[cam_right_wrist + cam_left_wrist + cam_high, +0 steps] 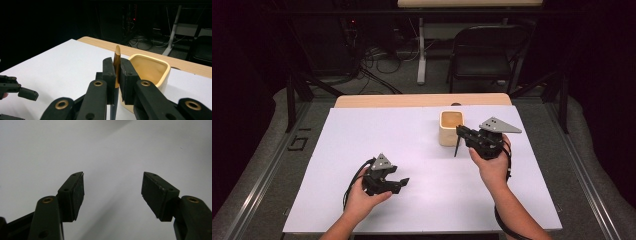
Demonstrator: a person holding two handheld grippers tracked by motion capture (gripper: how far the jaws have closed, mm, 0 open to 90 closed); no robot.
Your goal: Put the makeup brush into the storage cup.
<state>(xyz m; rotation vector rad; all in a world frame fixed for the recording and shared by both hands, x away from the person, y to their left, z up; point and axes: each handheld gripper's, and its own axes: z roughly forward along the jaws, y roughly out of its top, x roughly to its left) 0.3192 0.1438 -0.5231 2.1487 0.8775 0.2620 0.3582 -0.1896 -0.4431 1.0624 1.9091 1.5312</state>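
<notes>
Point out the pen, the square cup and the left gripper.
pen [117, 53]: right gripper view, on its gold top end above the jaws.
square cup [447, 136]: high view, on its front wall.
left gripper [112, 192]: left gripper view, midway between its open jaws.

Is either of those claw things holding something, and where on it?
The right gripper pinches a pen near its gold upper end, beside the cup. The left gripper is open, holding nothing.
</notes>
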